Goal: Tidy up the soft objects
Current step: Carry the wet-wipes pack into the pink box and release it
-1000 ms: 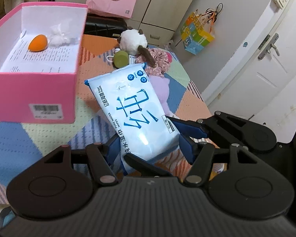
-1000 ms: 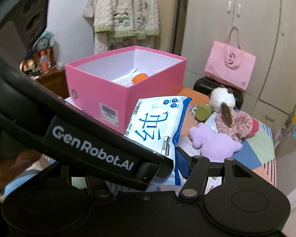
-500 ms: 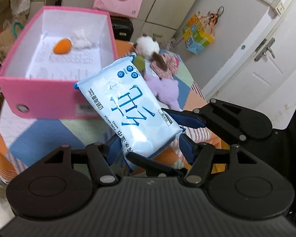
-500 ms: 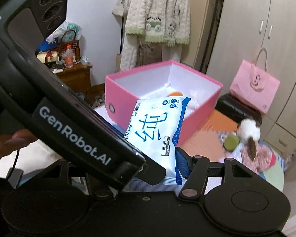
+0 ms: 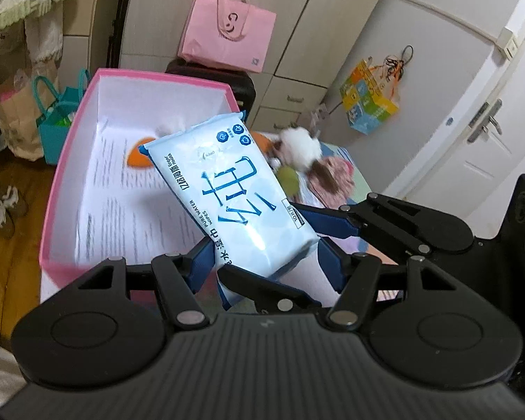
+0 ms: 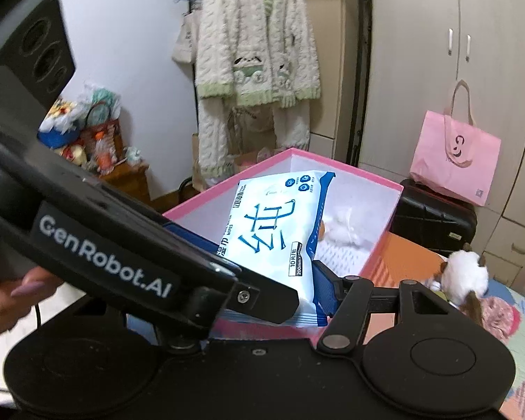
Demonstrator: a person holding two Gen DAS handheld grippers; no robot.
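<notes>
While you hold the wet-wipes pack (image 5: 234, 203) over the near edge of the pink box (image 5: 70, 161), both claws grip it at once. Your left claw (image 5: 262, 255) pinches the pack's near end between its blue fingers (image 5: 203, 262). Your right claw (image 6: 280, 290) closes on the same end from the right, though its left finger is hidden behind the other tool, so the contact there is hard to confirm. The pack tilts upward, its far end reaching over the box's white interior.

Inside the box lie an orange soft item (image 5: 140, 157), mostly hidden behind the pack, and a white fluffy item (image 6: 346, 227). To the right, on a patchwork cover, wait a white plush toy (image 5: 301, 145), a green soft item (image 5: 288, 180) and a pink floral fabric piece (image 5: 336, 175).

The pack looks light, flexible and glossy, so it will probably sag and may slide under a loose pinch. The sealed end seam seems the firmest place to hold; squeezing the middle would likely just dent it. It is not fragile, so a short drop into the box should do no harm.
</notes>
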